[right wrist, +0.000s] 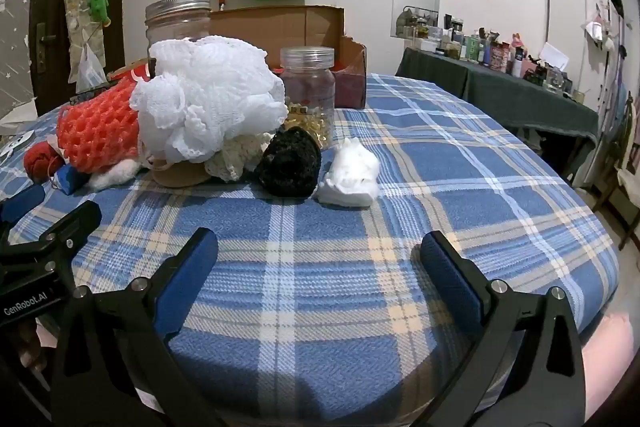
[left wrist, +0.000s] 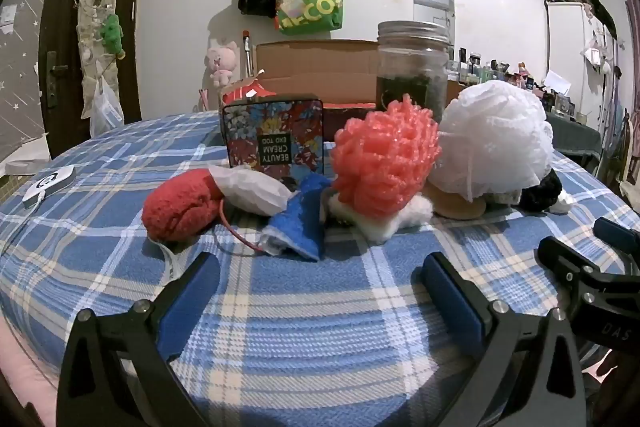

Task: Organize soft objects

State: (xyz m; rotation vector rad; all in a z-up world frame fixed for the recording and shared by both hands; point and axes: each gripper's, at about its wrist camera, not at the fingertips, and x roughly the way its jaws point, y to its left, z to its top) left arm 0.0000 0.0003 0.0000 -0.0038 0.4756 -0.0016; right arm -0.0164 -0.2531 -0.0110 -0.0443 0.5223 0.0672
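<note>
Both sets of jaws wide open, nothing held | left gripper (left wrist: 320, 291), right gripper (right wrist: 316, 267) | risk: glass jar (left wrist: 412, 67) toppled if white mesh puff (left wrist: 496, 135) is dragged | risk: red yarn ball (left wrist: 180, 207) strand snagged.

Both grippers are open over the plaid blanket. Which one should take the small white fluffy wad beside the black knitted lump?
Right. The white fluffy wad lies just ahead of the open right gripper with bare blanket between. From the left gripper, it is barely visible behind the black knitted lump.
</note>
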